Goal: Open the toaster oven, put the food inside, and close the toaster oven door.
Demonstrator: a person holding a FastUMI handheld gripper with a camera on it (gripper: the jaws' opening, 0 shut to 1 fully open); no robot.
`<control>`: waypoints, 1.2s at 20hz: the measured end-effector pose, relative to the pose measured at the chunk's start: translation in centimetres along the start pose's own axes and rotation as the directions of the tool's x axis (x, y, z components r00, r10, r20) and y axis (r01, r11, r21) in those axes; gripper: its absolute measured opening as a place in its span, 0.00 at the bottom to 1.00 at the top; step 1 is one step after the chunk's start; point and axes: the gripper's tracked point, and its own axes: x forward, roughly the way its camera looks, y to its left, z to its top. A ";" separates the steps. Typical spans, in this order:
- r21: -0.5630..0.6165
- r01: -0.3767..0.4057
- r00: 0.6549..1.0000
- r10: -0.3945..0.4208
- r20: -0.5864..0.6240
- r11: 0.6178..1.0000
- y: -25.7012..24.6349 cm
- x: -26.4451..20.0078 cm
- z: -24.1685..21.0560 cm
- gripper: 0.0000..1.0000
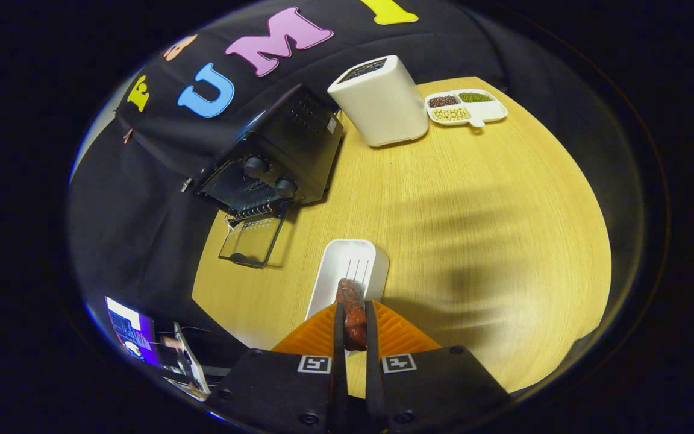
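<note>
I see the wooden tabletop [443, 199] carrying several items beyond the fingers. A tall white box-shaped container [380, 102] with a dark top stands at the far side, just beside the toaster oven [275, 150]. Near it, further along the far edge, sits a white divided dish [494, 110] holding dark beans, green beans and pale beans in separate compartments. A laptop screen [133, 337] shows off the near edge of the tabletop, beside the gripper body. The toaster oven is black, with two round knobs on its front panel, and stands against the black cloth wall. Its glass door [250, 241] hangs open, folded down toward the tabletop, and the rack edge shows at the mouth. The stretch of tabletop between the fingers and the open door carries nothing; the white tray [347, 265] lies just ahead of the fingers, off to one side of the door. The hand-held gripper [354, 316] is pinching the food [353, 313], a reddish-brown, glossy, elongated piece, with both fingers pressed against its sides. The food sits between the fingers, over the near end of the white tray, well apart from the toaster oven.
</note>
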 end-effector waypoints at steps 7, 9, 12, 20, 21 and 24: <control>-0.019 0.015 0.997 -0.014 0.077 1.000 3.6 -3.1 3.2 0.15; 0.005 0.019 0.993 -0.019 0.116 1.000 5.4 -3.9 4.2 0.16; 0.069 -0.023 0.987 0.011 0.162 0.997 9.7 -4.4 4.8 0.16; 0.130 -0.096 0.970 0.063 0.234 0.987 20.8 -0.4 3.2 0.15; 0.130 -0.110 0.963 0.073 0.260 0.985 22.1 0.2 3.2 0.15; 0.114 -0.122 0.939 0.078 0.334 0.986 25.4 2.7 3.4 0.15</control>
